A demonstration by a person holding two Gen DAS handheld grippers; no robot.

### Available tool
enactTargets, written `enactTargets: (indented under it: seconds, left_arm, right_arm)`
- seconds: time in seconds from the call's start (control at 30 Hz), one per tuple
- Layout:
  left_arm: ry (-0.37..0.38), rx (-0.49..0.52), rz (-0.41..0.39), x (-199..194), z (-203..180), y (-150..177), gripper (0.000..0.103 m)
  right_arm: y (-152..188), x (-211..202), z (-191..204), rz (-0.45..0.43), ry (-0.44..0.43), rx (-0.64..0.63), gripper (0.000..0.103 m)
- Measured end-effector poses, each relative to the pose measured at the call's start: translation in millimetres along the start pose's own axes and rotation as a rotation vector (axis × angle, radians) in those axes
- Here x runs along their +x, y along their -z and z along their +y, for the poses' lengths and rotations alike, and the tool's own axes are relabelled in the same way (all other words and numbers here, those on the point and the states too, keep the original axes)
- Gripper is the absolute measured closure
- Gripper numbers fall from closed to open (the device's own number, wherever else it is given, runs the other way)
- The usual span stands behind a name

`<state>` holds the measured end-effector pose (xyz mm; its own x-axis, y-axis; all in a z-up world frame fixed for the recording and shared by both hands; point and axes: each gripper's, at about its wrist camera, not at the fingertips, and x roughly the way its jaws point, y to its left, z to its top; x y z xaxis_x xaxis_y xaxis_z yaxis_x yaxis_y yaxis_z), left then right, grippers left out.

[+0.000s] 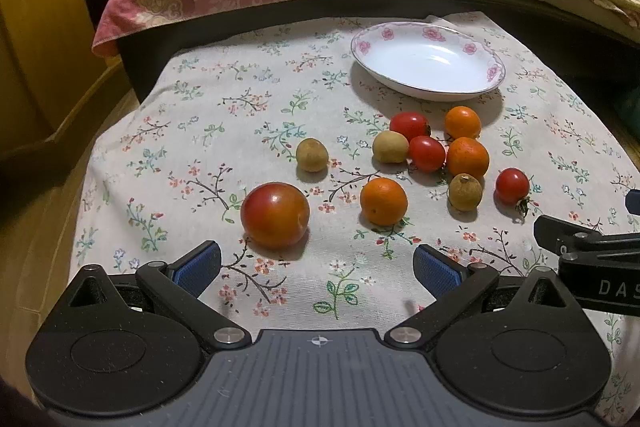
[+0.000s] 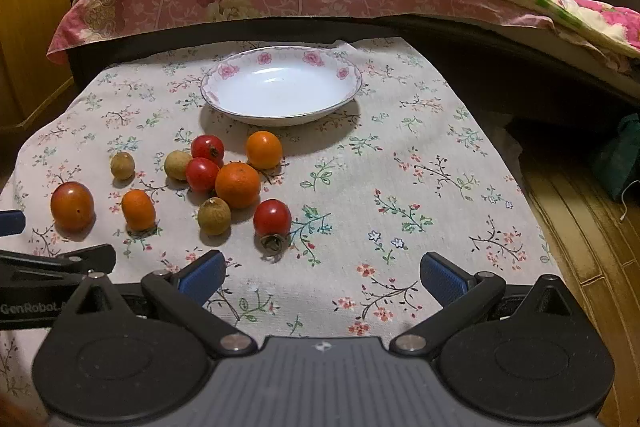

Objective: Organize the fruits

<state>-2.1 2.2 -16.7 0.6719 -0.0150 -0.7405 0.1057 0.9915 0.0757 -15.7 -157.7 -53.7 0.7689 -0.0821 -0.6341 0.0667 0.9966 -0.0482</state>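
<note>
Both tongs (image 1: 316, 267) (image 2: 322, 277) wide apart, one dish (image 2: 344, 75), ten fruits

We see a white plate (image 2: 280, 89) rimmed with pink roses at twelve o'clock, on a beige cloth (image 2: 400, 187) sprigged with green and red flowers. At nine o'clock lie red tomatoes (image 2: 272, 218), orange citrus (image 2: 237, 185) and tan-brown longans (image 2: 214, 215).
</note>
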Motion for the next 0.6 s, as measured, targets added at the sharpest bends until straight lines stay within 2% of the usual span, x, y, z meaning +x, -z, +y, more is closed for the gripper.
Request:
enactTargets:
  seconds: [0.6]
  left_arm:
    - [0.012,-0.018,0.027,3.6,2.8,-3.6,0.0]
  right_arm:
    - [2.3,4.8,2.7,0.012,-0.011,-0.005,0.0]
